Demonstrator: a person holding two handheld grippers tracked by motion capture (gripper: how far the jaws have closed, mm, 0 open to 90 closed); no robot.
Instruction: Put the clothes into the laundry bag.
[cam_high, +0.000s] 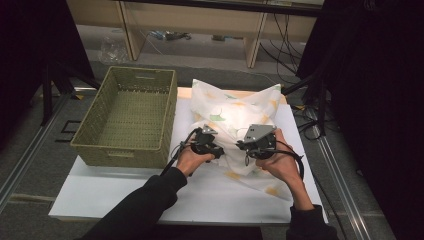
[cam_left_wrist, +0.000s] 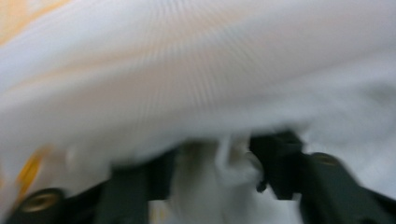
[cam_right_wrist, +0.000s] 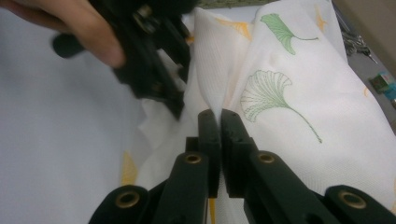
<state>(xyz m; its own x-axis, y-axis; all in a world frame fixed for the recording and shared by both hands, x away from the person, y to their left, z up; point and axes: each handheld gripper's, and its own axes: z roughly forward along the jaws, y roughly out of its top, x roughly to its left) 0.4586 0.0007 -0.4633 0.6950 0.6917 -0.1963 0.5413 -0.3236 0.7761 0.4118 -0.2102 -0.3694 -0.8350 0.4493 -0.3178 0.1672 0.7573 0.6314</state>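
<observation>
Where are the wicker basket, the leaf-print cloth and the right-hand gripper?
wicker basket (cam_high: 122, 152): high view, its near wall.
leaf-print cloth (cam_right_wrist: 289, 84): right gripper view, a green leaf print.
right gripper (cam_right_wrist: 219, 122): right gripper view, between its jaw tips.

Basket (cam_high: 127, 117) left of cloth (cam_high: 235, 112), both on table (cam_high: 110, 192)

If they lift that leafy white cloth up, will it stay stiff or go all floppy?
Probably floppy: the cloth already bunches into soft folds where the right gripper pinches it. It looks thin and light, so it would likely sag between that and the left gripper.
</observation>
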